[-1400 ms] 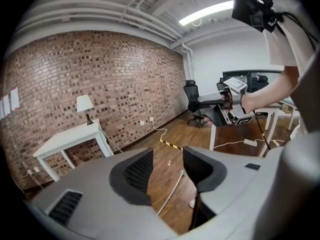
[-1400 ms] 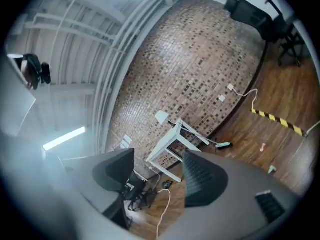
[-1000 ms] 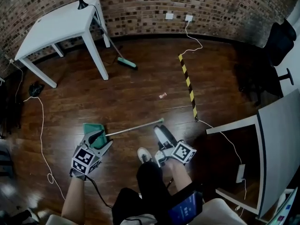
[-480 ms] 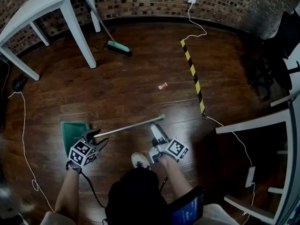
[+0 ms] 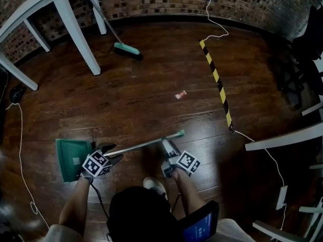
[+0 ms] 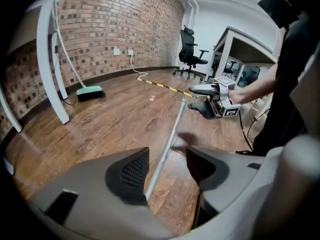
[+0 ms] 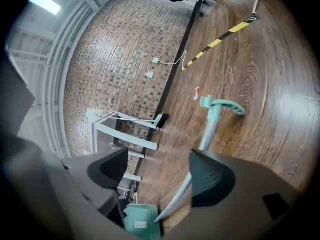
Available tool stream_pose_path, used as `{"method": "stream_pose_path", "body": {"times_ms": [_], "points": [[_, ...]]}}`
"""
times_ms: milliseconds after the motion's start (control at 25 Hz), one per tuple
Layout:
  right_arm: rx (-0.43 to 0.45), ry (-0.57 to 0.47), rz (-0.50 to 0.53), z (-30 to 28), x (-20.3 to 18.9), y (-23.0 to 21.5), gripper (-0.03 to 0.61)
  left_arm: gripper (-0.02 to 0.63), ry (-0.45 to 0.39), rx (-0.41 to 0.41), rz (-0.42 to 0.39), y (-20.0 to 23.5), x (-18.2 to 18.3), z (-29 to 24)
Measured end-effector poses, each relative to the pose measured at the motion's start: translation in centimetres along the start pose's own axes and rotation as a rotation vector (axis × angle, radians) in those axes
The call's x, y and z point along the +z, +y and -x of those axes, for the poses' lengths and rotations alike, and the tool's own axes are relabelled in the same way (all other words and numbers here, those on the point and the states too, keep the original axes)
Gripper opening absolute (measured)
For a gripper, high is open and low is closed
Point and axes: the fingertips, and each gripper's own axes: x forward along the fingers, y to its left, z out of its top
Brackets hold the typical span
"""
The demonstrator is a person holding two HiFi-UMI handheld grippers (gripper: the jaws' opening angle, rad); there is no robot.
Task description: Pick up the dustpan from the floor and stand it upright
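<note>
One dustpan (image 5: pixel 73 158) lies flat on the floor. Two grippers, left gripper (image 6: pixel 167 166) and right gripper (image 7: pixel 160 169), both released, straddle its single handle (image 5: pixel 146 143). The right gripper's jaw hides part of the handle.

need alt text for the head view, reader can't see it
Seen from above, a green long-handled dustpan lies flat on a dark wooden floor. The person's left claw is open around its metal handle near the pan, the right claw open at the handle farther along. A broom stands by a white table.
</note>
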Motion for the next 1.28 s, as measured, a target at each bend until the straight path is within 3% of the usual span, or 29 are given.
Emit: {"method": "stream_pose_path", "body": {"times_ms": [240,560,800,840,960,1000,1160,1280], "points": [[-0.056,0.045,0.009,-2.3,-2.1,-4.1,0.393,0.244,0.126,-0.045,-0.001,1.4,-4.7,-4.5],[-0.081,0.086,0.064,-4.3,-3.7,-5.0,0.36,0.244,0.277,-0.076,0.002,1.7,-8.3,-7.6],[-0.11,0.096,0.058,-4.8,-3.9,-6.1,0.354,0.243,0.323,-0.075,-0.065,1.9,-10.4,-9.4],[-0.12,0.095,0.068,-5.0,-3.8,-6.4,0.332,0.211,0.331,-0.082,-0.087,1.9,-10.4,-9.5],[-0.164,0.077,0.088,-4.9,-3.5,-7.0,0.114,0.151,0.355,-0.074,-0.157,2.2,-10.7,-9.5],[-0.168,0.075,0.08,-4.8,-3.5,-7.1,0.109,0.119,0.357,-0.07,-0.171,2.2,-10.8,-9.5],[-0.169,0.082,0.063,-4.7,-3.6,-7.1,0.104,0.109,0.358,-0.069,-0.25,2.1,-10.9,-9.6],[-0.164,0.069,0.058,-4.4,-3.4,-6.6,0.1,0.109,0.352,-0.066,-0.256,2.0,-10.8,-9.4]]}}
